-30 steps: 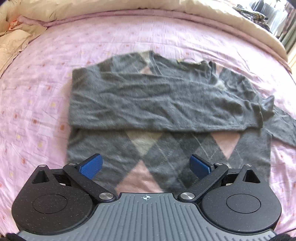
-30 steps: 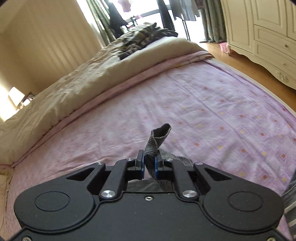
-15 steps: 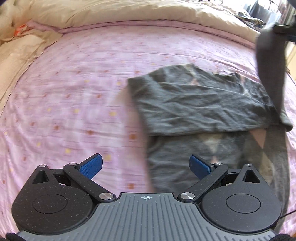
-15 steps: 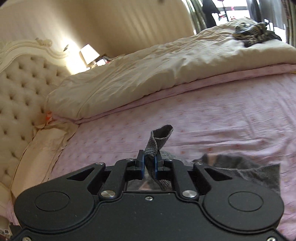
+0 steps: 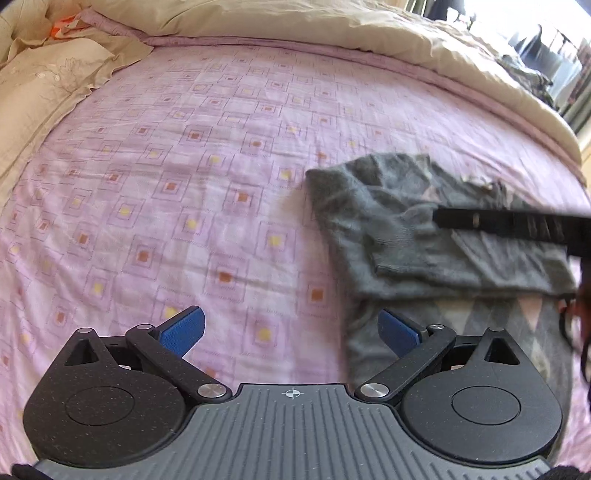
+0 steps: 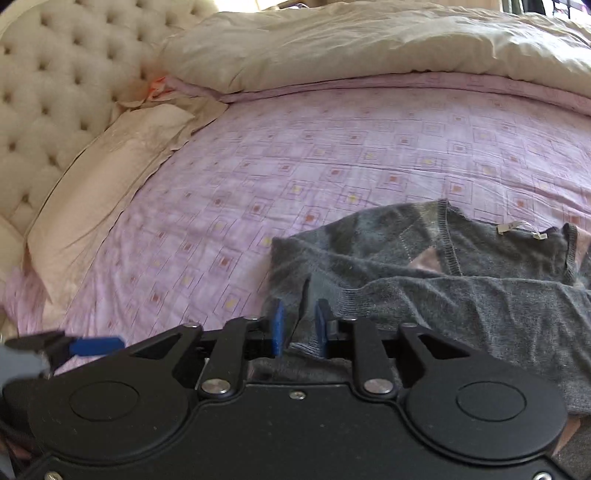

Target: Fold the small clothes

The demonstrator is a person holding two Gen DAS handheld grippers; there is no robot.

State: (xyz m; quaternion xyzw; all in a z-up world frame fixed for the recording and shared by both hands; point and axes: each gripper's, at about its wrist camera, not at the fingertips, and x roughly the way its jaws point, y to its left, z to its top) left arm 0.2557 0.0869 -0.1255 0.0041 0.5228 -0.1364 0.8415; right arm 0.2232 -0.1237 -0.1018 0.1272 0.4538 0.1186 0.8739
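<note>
A grey sweater (image 5: 406, 236) with pink argyle diamonds lies flat on the pink patterned sheet (image 5: 184, 184). Both of its sleeves are folded across the chest. My left gripper (image 5: 291, 330) hovers open just left of the sweater's hem, empty, with its right pad over the edge. In the right wrist view my right gripper (image 6: 299, 325) sits low over the sweater (image 6: 461, 295). Its blue pads are parted, and the sleeve cuff (image 6: 304, 295) stands loosely between them. The right gripper's black body (image 5: 509, 225) shows over the sweater in the left wrist view.
A cream duvet (image 5: 295, 22) is bunched along the far side of the bed. A pillow (image 6: 110, 177) and a tufted headboard (image 6: 55, 74) are at the left. Dark clothes (image 5: 524, 74) lie far right. Bare sheet spreads left of the sweater.
My right gripper carried the sleeve cuff leftward across the sweater, lowered it, and its pads parted. My left gripper shifted left off the sweater, staying open.
</note>
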